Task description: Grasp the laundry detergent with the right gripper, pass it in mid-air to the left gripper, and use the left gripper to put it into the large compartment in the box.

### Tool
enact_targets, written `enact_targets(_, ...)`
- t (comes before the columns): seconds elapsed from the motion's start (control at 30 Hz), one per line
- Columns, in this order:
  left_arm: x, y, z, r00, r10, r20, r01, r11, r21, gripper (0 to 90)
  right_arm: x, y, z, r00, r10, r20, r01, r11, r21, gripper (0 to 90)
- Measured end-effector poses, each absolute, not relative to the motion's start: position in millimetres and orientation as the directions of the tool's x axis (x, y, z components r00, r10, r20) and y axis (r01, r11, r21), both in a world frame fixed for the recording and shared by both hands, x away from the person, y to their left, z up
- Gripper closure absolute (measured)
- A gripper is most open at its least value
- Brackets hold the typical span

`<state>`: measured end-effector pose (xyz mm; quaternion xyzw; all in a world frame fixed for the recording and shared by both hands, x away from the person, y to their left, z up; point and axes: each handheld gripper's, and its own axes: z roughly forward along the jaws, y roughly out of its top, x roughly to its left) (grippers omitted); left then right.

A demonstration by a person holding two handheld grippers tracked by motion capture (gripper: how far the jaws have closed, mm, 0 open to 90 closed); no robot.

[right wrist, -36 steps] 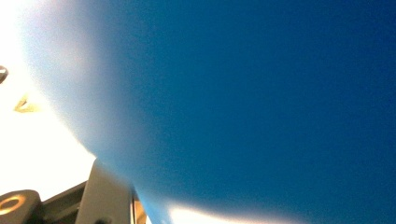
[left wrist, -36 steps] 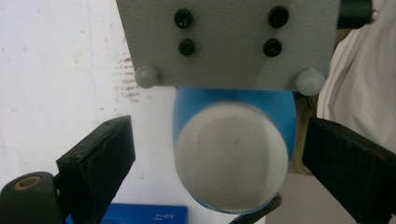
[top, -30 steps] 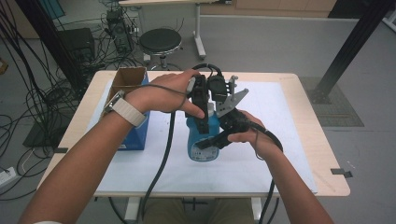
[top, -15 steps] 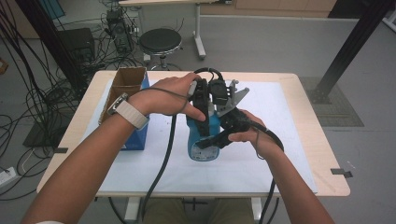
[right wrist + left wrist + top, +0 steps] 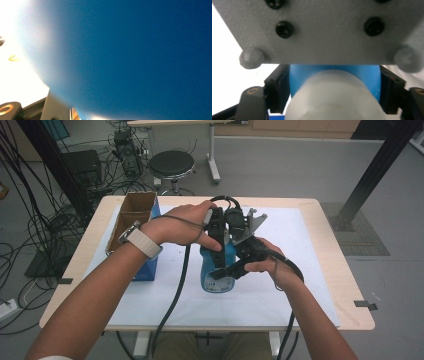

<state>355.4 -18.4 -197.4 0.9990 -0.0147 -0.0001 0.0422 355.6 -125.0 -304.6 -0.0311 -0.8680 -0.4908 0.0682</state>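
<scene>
Cardboard box [image 5: 131, 220]: I see it open-topped near the table's [image 5: 330, 265] left edge, toward the far side, well apart from my grip

Left gripper [image 5: 218, 245]: I have it coming down onto the top of the blue bottle [image 5: 216, 270]; its jaws have just been closing, and in the left gripper view they sit tight against both sides of the blue cap [image 5: 334, 75]

Blue bottle: it stands upright around the middle of the table, on the white sheet [image 5: 300, 235]

Right gripper [image 5: 235, 270]: I hold it level against the bottle's right side, jaws clamped on the body

Grey plate [image 5: 319, 27]: the right gripper's plate hangs just above the cap, blocking my look beyond it
</scene>
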Motion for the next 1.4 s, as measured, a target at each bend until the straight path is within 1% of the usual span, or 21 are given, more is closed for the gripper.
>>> enact_targets(0.1,355.6,-19.0,-198.5,1.0,-0.031,-0.004,-0.031,-0.996,0.081,30.5,355.3,-125.6,-304.7,-0.988,-0.018,0.156,0.124,0.516,0.848,43.1)
enact_targets(0.2,356.0,-19.5,-200.9,0.999,-0.033,-0.013,-0.032,-0.997,0.073,32.7,356.4,-125.9,-305.3,-0.992,-0.009,0.129,0.105,0.523,0.846,43.1)
enact_targets(0.23,356.3,-19.5,-201.4,0.999,-0.032,-0.015,-0.031,-0.997,0.071,32.9,354.7,-125.5,-304.9,-0.989,-0.008,0.151,0.125,0.522,0.844,43.1)
enact_targets(0.3,356.3,-19.5,-202.1,0.999,-0.033,-0.018,-0.031,-0.997,0.071,34.2,354.9,-126.0,-305.1,-0.988,-0.012,0.152,0.123,0.522,0.844,43.1)
enact_targets(0.4,356.2,-19.6,-202.8,0.999,-0.033,-0.02,-0.032,-0.997,0.07,34.6,355.8,-125.9,-306.2,-0.991,-0.006,0.137,0.113,0.527,0.843,43.1)
enact_targets(0.43,356.3,-19.6,-202.8,0.999,-0.033,-0.02,-0.032,-0.997,0.07,34.8,355.4,-126.2,-306.0,-0.989,-0.022,0.146,0.113,0.523,0.845,43.1)
enact_targets(0.73,357.6,-17.4,-204.9,0.999,-0.027,-0.031,-0.024,-0.996,0.081,36.2,355.6,-125.5,-308.3,-0.989,-0.016,0.144,0.114,0.526,0.843,43.0)
enact_targets(1.07,358.4,-15.3,-206.8,0.999,-0.023,-0.036,-0.02,-0.996,0.086,37.2,356.5,-124.2,-309.7,-0.993,-0.007,0.121,0.098,0.537,0.838,42.9)
enact_targets(1.1,358.6,-15.0,-207.0,0.999,-0.023,-0.037,-0.02,-0.996,0.085,37.2,357.3,-123.9,-310.3,-0.994,-0.002,0.105,0.088,0.539,0.838,42.9)
enact_targets(1.13,358.9,-14.8,-207.0,0.999,-0.023,-0.037,-0.02,-0.996,0.085,37.1,356.6,-124.0,-310.0,-0.993,-0.007,0.12,0.098,0.538,0.838,42.9)
enact_targets(1.4,359.8,-12.6,-207.7,0.999,-0.017,-0.04,-0.013,-0.996,0.093,37.1,357.5,-123.4,-310.8,-0.993,-0.007,0.122,0.099,0.534,0.84,42.9)
